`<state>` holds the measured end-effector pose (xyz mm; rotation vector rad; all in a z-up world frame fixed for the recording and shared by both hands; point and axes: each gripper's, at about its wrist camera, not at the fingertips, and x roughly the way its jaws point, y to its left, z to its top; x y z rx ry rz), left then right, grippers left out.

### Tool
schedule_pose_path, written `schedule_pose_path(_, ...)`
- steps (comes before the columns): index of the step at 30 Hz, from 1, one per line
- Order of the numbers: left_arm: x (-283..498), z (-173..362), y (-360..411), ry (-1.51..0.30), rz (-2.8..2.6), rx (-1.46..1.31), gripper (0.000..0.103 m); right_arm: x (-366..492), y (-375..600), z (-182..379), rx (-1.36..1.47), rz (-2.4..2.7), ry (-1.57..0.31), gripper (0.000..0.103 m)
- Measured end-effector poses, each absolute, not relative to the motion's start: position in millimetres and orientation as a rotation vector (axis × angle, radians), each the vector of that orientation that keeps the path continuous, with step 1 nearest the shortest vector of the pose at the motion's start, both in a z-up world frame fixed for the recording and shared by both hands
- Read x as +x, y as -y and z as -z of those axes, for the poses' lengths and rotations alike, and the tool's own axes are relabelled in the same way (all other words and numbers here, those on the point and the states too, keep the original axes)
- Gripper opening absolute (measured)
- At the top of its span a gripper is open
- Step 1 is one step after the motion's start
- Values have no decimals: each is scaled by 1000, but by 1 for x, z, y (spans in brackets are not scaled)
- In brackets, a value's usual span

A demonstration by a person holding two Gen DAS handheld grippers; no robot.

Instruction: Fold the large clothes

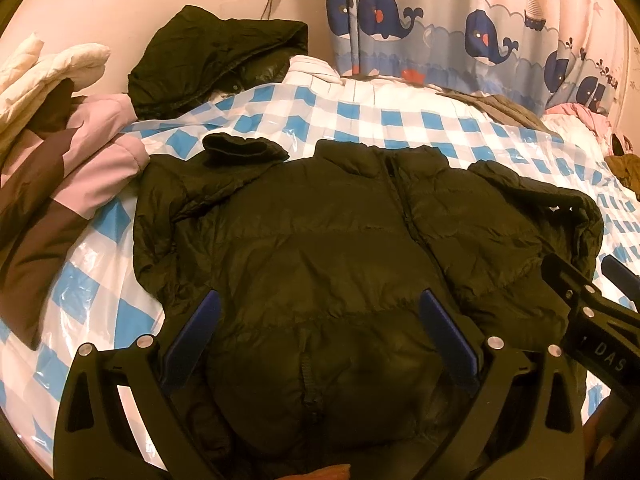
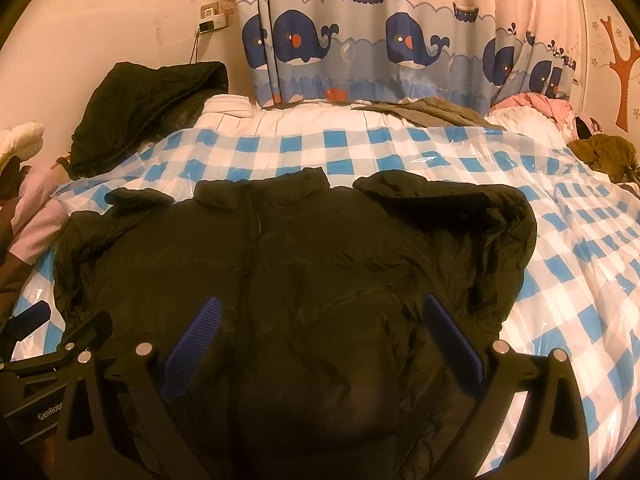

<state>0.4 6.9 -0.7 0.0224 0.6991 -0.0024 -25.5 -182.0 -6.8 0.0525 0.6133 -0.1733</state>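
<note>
A black puffer jacket (image 1: 320, 232) (image 2: 304, 264) lies front up on the checked bed cover (image 1: 360, 116), collar towards the curtain and zip down the middle. Its left sleeve is bent so the cuff (image 1: 244, 148) rests near the collar. The right sleeve (image 2: 492, 216) curls at the shoulder. My left gripper (image 1: 320, 312) is open over the jacket's lower half, with its blue pads (image 1: 204, 320) wide apart and only fabric below them. My right gripper (image 2: 320, 324) hovers open over the same hem area, slightly to the right. Each gripper shows at the edge of the other's view (image 1: 588, 272) (image 2: 66, 320).
A second black jacket (image 1: 216, 52) is heaped at the back left. A pink-and-brown coat (image 1: 80, 168) and a cream one (image 1: 40, 68) pile up on the left. Grey (image 2: 424, 112) and olive (image 2: 604, 152) garments lie at the back right, below the whale curtain (image 2: 360, 40).
</note>
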Motion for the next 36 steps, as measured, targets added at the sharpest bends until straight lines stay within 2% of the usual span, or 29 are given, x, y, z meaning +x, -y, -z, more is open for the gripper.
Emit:
schedule_pose_path(10, -7, -5, -1, -599, 35, 23, 95, -24, 182, 7, 60, 170, -626, 97)
schedule_pose_path(36, 0, 5, 4, -703, 37, 78, 95, -25, 176, 6, 29, 190, -636, 97)
